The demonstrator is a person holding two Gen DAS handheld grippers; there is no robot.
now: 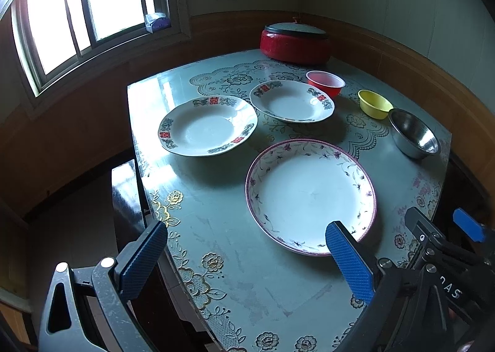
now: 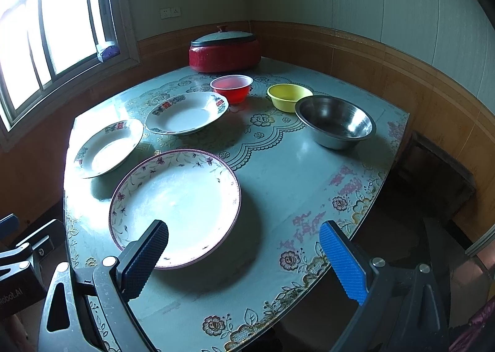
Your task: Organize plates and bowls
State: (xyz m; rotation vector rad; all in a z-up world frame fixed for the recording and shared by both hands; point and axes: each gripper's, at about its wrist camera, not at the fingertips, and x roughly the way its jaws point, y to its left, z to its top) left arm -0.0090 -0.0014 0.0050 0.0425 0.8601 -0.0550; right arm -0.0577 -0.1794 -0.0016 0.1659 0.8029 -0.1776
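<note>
Both hand-held grippers, left [image 1: 247, 259] and right [image 2: 252, 260], gape wide, empty, above the floral plate [image 2: 176, 206].

Glossy ceramic plates [image 2: 176, 206], shiny steel bowl [image 2: 335, 121], translucent red plastic bowl [image 2: 231, 89], glass-smooth table [image 2: 278, 172].

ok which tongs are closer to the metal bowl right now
Right. The right tongs hang open over the table's near edge, with the metal bowl ahead on their right side. The left tongs sit further left, with the purple-rimmed plate between them and the bowl.
</note>
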